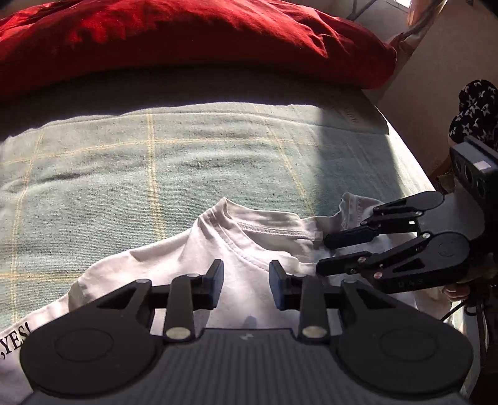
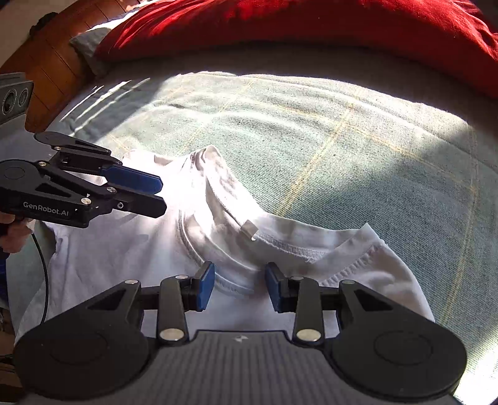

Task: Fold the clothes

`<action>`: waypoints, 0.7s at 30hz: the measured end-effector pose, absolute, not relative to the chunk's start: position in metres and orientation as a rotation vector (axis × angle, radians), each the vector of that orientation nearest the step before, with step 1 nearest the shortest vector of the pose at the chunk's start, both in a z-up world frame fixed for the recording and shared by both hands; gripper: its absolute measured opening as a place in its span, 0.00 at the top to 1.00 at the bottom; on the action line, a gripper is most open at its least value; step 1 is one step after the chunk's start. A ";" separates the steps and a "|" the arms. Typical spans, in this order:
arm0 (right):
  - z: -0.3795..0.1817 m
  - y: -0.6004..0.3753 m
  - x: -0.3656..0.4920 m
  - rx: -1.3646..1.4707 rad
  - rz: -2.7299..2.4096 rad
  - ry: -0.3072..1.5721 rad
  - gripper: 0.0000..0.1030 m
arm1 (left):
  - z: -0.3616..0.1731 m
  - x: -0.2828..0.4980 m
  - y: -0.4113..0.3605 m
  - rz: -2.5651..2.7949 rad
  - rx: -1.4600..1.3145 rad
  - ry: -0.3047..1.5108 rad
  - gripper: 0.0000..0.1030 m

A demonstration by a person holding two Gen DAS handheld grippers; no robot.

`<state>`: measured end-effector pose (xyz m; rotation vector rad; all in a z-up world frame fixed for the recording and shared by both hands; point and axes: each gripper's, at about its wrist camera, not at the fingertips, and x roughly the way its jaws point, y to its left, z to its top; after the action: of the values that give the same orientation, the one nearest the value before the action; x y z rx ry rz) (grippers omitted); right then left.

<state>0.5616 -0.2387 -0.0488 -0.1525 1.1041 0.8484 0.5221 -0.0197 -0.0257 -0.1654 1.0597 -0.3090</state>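
White T-shirt is found spread on a pale green checked blanket, neckline uppermost and rumpled, with black lettering near 1 edge. Left gripper is noted with its 2 fingers parted, nothing pinched, cloth visible in the gap. Right gripper is likewise parted over the collar, gripping nothing. A red cushion lies beyond.

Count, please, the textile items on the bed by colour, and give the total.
White: 1, the T-shirt
Red: 1, the cover at the far side
Pale green check: 1, the blanket under the T-shirt
Total: 3
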 end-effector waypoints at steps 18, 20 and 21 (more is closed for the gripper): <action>0.004 -0.301 0.490 0.008 0.655 1.119 0.51 | -0.030 0.491 -0.049 -0.497 -0.227 1.084 0.57; -0.003 -0.308 0.467 0.056 0.612 1.152 0.50 | -0.036 0.482 -0.058 -0.534 -0.226 1.111 0.55; -0.008 -0.310 0.456 0.082 0.590 1.168 0.49 | -0.039 0.477 -0.059 -0.517 -0.210 1.122 0.54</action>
<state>0.4556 -0.3103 -0.0081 0.0820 1.1681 0.5905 0.4775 -0.0586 -0.0390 -0.2100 1.1222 -0.5166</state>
